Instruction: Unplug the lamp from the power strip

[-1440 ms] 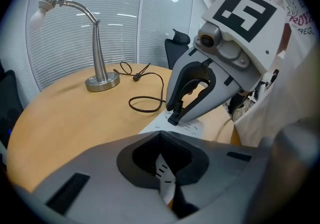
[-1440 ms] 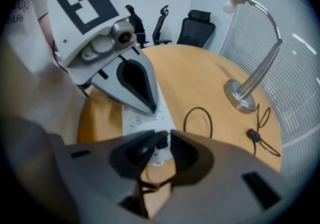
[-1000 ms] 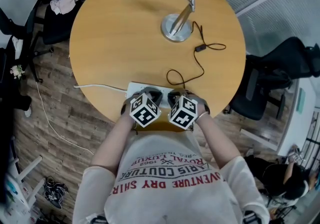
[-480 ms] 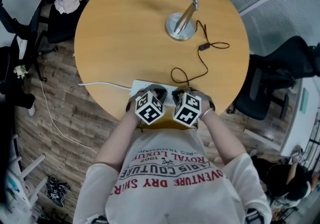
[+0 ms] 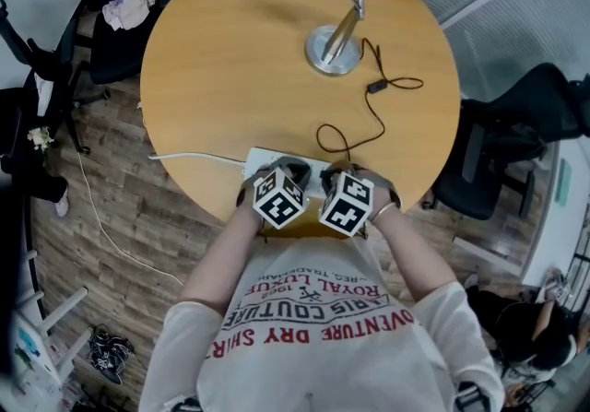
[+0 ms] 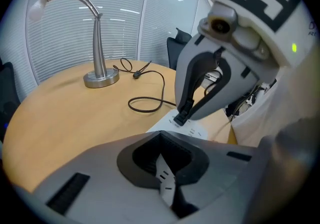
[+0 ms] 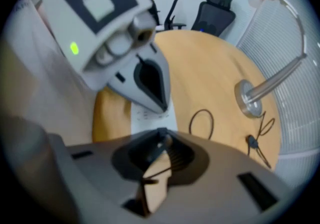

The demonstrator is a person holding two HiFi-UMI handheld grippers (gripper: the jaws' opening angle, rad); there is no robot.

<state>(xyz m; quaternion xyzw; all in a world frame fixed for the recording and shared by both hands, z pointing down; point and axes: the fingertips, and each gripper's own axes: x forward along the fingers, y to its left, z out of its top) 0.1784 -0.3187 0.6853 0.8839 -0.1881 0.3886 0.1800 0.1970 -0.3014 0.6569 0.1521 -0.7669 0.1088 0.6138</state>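
A silver gooseneck lamp point(image 5: 334, 43) stands at the far side of the round wooden table point(image 5: 221, 78). Its black cord point(image 5: 373, 124) loops back to a white power strip point(image 5: 262, 161) at the near edge. Both grippers sit over the strip, side by side. In the left gripper view, my right gripper point(image 6: 181, 117) has its fingertips clamped on the black plug point(image 6: 186, 109) seated in the strip point(image 6: 196, 130). In the right gripper view, my left gripper point(image 7: 159, 108) has its jaws together, tips down on the strip point(image 7: 149, 121). The strip's sockets are mostly hidden in the head view.
The strip's white cable point(image 5: 189, 158) runs off the table's left edge to the wooden floor. An inline switch point(image 5: 371, 87) lies on the cord near the lamp base. Black office chairs point(image 5: 516, 138) stand right and upper left of the table.
Both grippers stay over the power strip. The table and lamp have slid slightly right in the head view. No plug or cord movement shows.
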